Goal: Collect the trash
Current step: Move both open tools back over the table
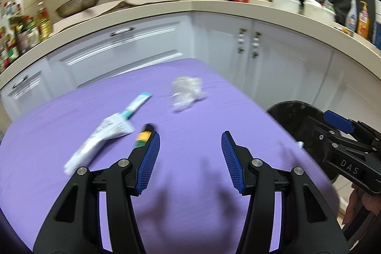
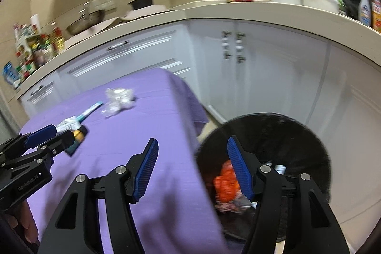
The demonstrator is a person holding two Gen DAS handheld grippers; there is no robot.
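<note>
On the purple tablecloth (image 1: 190,116) lie a white and teal tube wrapper (image 1: 107,130), a small black and yellow packet (image 1: 144,136) and a crumpled clear plastic wad (image 1: 187,93). My left gripper (image 1: 190,142) is open and empty above the cloth, its left finger beside the packet. My right gripper (image 2: 193,149) is open and empty, over the table's right edge and the black trash bin (image 2: 273,135). The bin holds orange and other wrappers (image 2: 226,182). The same trash shows in the right wrist view: wad (image 2: 119,100), tube wrapper (image 2: 78,119), packet (image 2: 77,137).
White kitchen cabinets (image 1: 214,44) and a beige counter (image 1: 190,6) curve behind the table, carrying a wok, pot, bottles and white containers. The bin stands on the floor at the table's right side (image 1: 293,116). A hand holds each gripper.
</note>
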